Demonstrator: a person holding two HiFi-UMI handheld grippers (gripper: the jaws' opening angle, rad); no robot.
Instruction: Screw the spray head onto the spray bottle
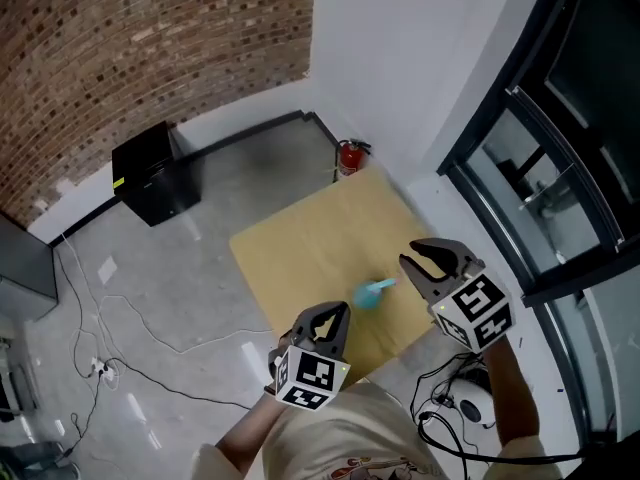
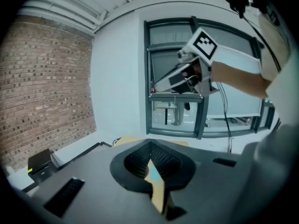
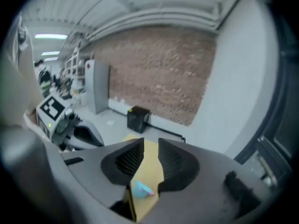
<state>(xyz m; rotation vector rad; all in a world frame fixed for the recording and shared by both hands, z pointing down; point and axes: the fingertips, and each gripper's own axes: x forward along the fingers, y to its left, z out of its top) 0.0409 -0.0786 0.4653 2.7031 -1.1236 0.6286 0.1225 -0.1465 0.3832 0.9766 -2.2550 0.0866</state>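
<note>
A small light-blue spray bottle (image 1: 372, 292) lies on a tan table (image 1: 320, 238), far below both grippers. In the right gripper view the spray bottle (image 3: 140, 189) shows a pink tip through the gap between the jaws. I cannot make out a separate spray head. My left gripper (image 1: 338, 313) hovers over the table's near edge, shut with nothing in it; its jaws (image 2: 150, 158) meet in its own view. My right gripper (image 1: 416, 256) hangs above the table's right side, open and empty, with a narrow gap (image 3: 150, 155) between its jaws. It also appears high up in the left gripper view (image 2: 187, 76).
A black box (image 1: 155, 173) stands by the brick wall and a red fire extinguisher (image 1: 348, 156) in the corner behind the table. Cables (image 1: 130, 328) trail over the grey floor at left, more cables (image 1: 450, 398) at right. Dark window frames (image 1: 560, 168) run along the right.
</note>
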